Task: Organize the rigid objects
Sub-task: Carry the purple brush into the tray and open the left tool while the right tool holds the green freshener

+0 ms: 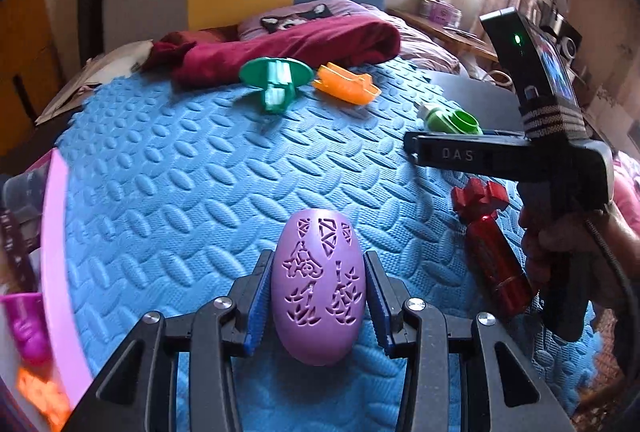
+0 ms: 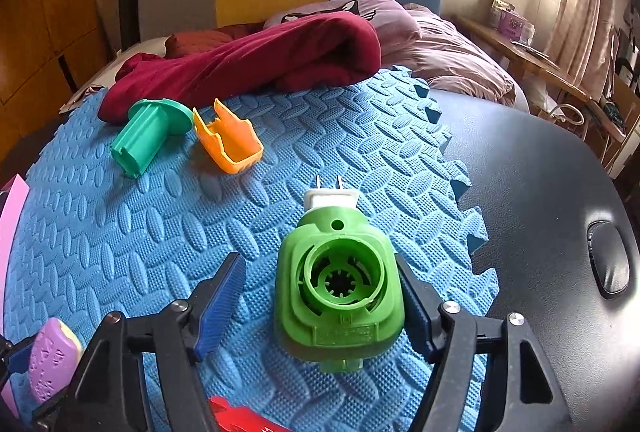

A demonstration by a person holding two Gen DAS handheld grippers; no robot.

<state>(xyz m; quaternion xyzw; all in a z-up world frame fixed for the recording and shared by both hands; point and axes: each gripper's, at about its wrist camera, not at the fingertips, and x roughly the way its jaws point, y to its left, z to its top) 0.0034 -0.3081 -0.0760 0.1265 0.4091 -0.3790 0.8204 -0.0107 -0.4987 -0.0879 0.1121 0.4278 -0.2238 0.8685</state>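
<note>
On the blue foam mat [image 1: 180, 168], a purple carved egg-shaped shell [image 1: 318, 284] lies between the fingers of my left gripper [image 1: 318, 296]; the pads are close to its sides with slight gaps, so it looks open. My right gripper [image 2: 320, 300] is open around a green plug-in device [image 2: 340, 288] with white prongs; its right finger touches the device and its left finger stands apart. A teal flanged peg [image 1: 274, 80] and an orange clip [image 1: 346, 84] lie at the far side. A red cylinder [image 1: 492, 252] lies at the right.
A maroon cloth [image 1: 288, 48] and pillows lie beyond the mat. A pink-rimmed bin [image 1: 60, 272] with small items stands at the left. A black table surface [image 2: 540, 192] extends right of the mat. The right gripper body [image 1: 520, 156] shows in the left wrist view.
</note>
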